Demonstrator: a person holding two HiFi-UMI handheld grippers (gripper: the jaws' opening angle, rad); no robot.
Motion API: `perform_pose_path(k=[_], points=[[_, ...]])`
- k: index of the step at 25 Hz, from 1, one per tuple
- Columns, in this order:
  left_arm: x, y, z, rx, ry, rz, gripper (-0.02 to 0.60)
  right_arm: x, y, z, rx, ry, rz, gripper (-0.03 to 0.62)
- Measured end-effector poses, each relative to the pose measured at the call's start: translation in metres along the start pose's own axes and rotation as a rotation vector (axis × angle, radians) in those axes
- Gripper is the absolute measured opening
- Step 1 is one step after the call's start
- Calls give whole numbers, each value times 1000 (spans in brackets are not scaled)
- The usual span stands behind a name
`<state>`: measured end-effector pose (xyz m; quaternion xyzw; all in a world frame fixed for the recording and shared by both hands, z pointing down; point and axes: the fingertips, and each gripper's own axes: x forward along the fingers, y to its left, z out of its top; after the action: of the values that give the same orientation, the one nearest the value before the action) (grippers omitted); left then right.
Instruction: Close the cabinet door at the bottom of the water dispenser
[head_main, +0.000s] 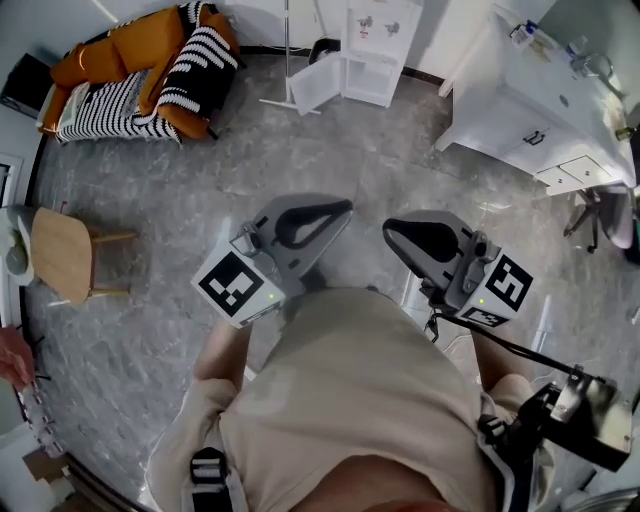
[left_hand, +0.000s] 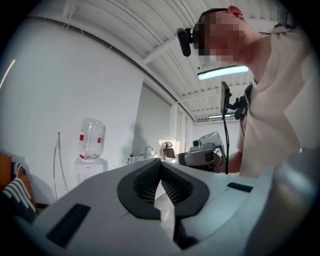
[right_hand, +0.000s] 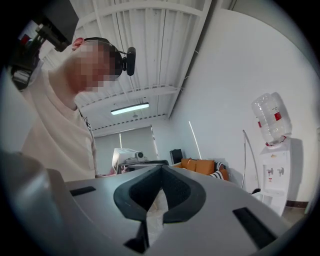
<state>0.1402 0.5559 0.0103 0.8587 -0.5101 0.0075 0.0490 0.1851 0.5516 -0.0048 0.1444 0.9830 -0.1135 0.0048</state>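
The white water dispenser (head_main: 378, 45) stands against the far wall, well ahead of me. Its bottom cabinet door (head_main: 313, 82) hangs open, swung out to the left. My left gripper (head_main: 346, 206) and right gripper (head_main: 389, 228) are held side by side in front of my body over the floor, far from the dispenser. Both are shut with nothing between the fingers. In the left gripper view the dispenser (left_hand: 90, 159), with its clear bottle on top, shows left of the shut gripper (left_hand: 161, 161). In the right gripper view the dispenser (right_hand: 276, 172) is at the right, beyond the shut gripper (right_hand: 161, 167).
An orange sofa with striped blankets (head_main: 150, 70) sits at the far left. A wooden chair (head_main: 65, 255) stands at the left. A white counter with drawers (head_main: 535, 110) fills the far right. A thin stand (head_main: 288, 60) rises beside the open door. Grey marbled floor (head_main: 300, 160) lies between.
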Motion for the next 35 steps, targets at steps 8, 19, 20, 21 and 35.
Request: perform_pose_path(k=[8,19,20,21,35], points=[[-45,87,10,39,22,-54,-11,95,-17,7,107,-74,-81,12],[-67,140,-3,-12,29,-76,-11,152,-45,4,187,-107,-156,12],[-64,145,-2,-8,31,-78,-11,153,-50,4,194,-110,-165,12],[-62,148,-2,-8,35,-79,-11,154,-55,2,203,-115,-173,12],[69,200,-4,-6,135,-90,-11,109,-183,14,296,-171,-165,12]])
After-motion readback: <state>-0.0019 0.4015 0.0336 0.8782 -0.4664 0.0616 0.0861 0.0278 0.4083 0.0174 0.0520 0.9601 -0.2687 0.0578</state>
